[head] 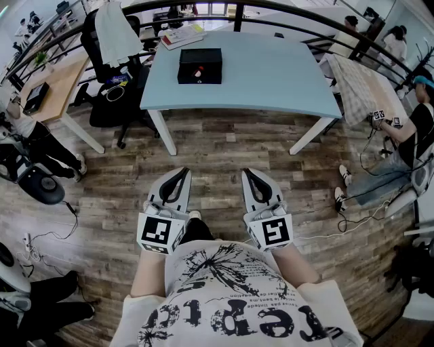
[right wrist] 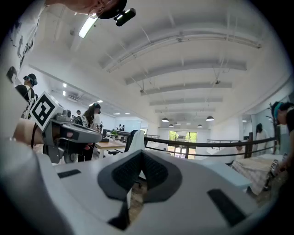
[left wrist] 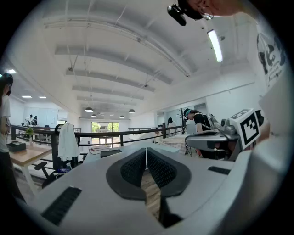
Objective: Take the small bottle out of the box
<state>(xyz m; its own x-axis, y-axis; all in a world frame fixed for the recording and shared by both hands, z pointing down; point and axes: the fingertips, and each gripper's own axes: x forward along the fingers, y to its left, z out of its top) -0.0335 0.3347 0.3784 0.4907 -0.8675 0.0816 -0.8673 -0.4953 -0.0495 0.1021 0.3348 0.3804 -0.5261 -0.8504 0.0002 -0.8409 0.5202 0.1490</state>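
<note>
Two grippers hang low in front of the person, well short of the light-blue bench (head: 271,78), with a stretch of wooden floor (head: 224,146) between them and its near edge. The left gripper (head: 184,172) has its fingers (left wrist: 133,167) pressed together with nothing between them. The right gripper (head: 248,173) likewise has its fingers (right wrist: 126,172) closed and empty. Both point toward the bench.

On the bench, toward its left half and nearer the far edge, sits the black box (head: 200,66). It is open at the top, and the small bottle (head: 198,72) lies inside it as a tiny red-and-white shape, too small to make out in detail. At the far left corner of the bench lies a stack of papers (head: 181,34).

Just left of the bench stands a black office chair (head: 108,101) with a white garment (head: 115,30) draped over its back. Further left of the bench is a wooden desk (head: 57,85). Behind the bench runs a dark railing (head: 291,13). Right of the bench, a checked cloth (head: 356,85) covers another surface, and beside it sits another person (head: 413,135). White cables (head: 359,220) trail over the floor off the right corner of the bench.
</note>
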